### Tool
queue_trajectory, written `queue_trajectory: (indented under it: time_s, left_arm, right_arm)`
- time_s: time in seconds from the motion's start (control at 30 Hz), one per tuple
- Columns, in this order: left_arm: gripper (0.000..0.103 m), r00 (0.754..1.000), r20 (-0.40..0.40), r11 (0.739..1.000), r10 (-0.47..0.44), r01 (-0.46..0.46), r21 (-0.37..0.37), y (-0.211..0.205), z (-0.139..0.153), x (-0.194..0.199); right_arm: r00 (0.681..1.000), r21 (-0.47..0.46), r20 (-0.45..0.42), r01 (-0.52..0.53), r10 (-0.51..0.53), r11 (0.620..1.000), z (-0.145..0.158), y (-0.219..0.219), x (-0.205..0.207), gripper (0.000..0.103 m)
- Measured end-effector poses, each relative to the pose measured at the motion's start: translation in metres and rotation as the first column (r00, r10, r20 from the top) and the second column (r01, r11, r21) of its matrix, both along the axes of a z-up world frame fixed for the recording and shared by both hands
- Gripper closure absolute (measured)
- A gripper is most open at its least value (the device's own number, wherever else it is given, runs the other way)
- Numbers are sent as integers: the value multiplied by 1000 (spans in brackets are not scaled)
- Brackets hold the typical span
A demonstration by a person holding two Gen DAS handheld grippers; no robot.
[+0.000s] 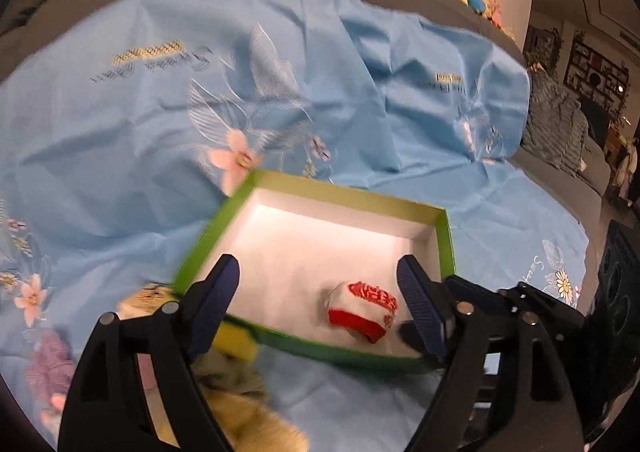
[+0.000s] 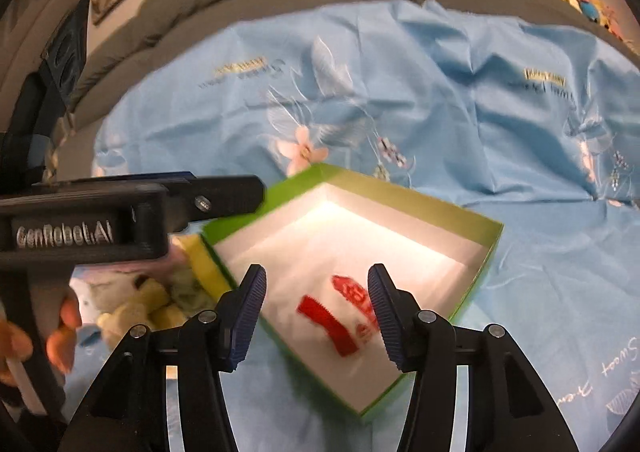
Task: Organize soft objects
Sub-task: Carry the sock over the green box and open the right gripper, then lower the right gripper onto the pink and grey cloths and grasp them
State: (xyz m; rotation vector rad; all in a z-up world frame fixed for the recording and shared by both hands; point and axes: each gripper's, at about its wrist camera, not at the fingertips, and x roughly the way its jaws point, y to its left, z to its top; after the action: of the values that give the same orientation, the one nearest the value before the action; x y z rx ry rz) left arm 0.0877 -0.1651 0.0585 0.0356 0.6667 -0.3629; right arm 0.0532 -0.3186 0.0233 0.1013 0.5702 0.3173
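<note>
On the blue sheet [image 1: 120, 180]: a green box [image 1: 447, 248] is seen, white inside.
Box contents: one red-and-white soft pouch [image 1: 362, 310] is lying near the front wall.
Left gripper [image 1: 320, 304]: spread wide, nothing held, hovering over the box.
Right gripper [image 2: 316, 316]: also spread, empty, above the pouch.
Waiting pile: plush toys [image 2: 136, 304] are heaped just left of the box.
Tip: the next toy should be pinched by its middle and lowered well past the rim.

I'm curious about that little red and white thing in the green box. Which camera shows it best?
The left wrist view: the red-and-white soft toy is sharp and unobstructed inside the green box. In the right wrist view it is smeared by motion blur.
</note>
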Motion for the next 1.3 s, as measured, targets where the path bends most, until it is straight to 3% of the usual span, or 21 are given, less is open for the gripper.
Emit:
queue_trajectory:
  time_s: [0.3, 0.53, 0.63, 1.1, 1.2, 1.3]
  left_arm:
    - [22, 996, 75, 998, 56, -57, 8, 45, 50, -47]
    - [22, 984, 157, 996, 82, -85, 10, 75, 94, -84]
    - [22, 978, 183, 995, 99, -103, 10, 90, 110, -92]
    - [21, 952, 244, 975, 186, -209, 74, 142, 149, -103]
    - [4, 950, 234, 969, 205, -230, 86, 151, 143, -97]
    - [3, 956, 198, 968, 215, -236, 86, 159, 119, -87]
  right_arm:
    - [993, 45, 91, -85, 80, 995, 57, 29, -40, 48]
    - [977, 21, 173, -127, 121, 992, 117, 55, -67, 48]
    - [971, 8, 206, -129, 124, 992, 133, 64, -77, 43]
    - [945, -33, 212, -246, 247, 969, 154, 118, -73, 41]
    - [940, -8, 194, -285, 281, 958, 155, 128, -63, 41]
    - [947, 7, 150, -289, 284, 957, 143, 132, -48, 41]
